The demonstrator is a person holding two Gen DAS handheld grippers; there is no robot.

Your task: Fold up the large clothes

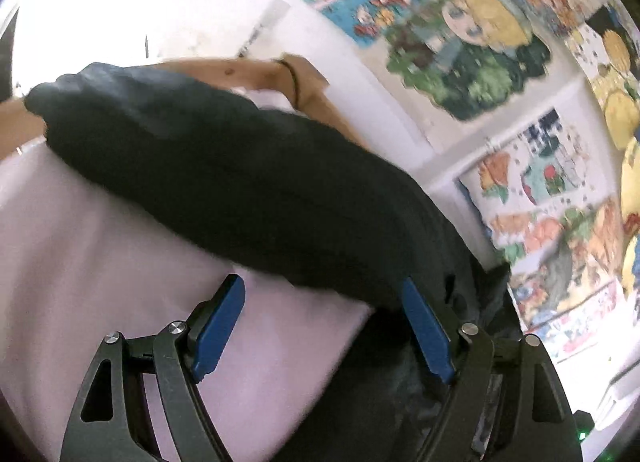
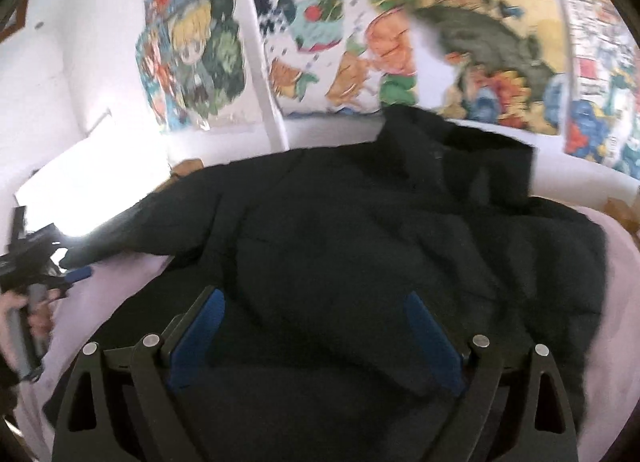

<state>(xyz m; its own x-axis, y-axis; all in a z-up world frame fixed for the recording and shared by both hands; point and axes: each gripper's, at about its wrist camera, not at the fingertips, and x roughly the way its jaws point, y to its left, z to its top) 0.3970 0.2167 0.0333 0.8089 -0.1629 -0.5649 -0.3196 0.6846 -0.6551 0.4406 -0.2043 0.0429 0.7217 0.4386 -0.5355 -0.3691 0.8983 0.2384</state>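
Cartoon posters (image 2: 208,74) cover the white wall behind, and a pale pink sheet (image 1: 100,262) is spread over the surface the work lies on; at the far left of the right wrist view the left gripper (image 2: 76,276) hangs near the tip of a sleeve (image 2: 120,234), its blue pads apart and nothing between them; from its own camera the same left gripper (image 1: 324,326) shows pads spread wide over bare sheet, the sleeve's dark bulk just ahead of them and running off toward a bare forearm (image 1: 224,70); further right the black padded jacket (image 2: 380,230) lies face up across the sheet, collar (image 2: 452,150) toward the wall, body creased and not yet squared; the right gripper (image 2: 316,334) hovers over its lower half, pads wide, gripping nothing. My reading is that folding has barely begun and a sleeve is about to be brought in; the next move wants a pinch on the cuff and a carry across the chest. Sheet shows on both flanks, so there is room either side; the wall sits close behind the collar.
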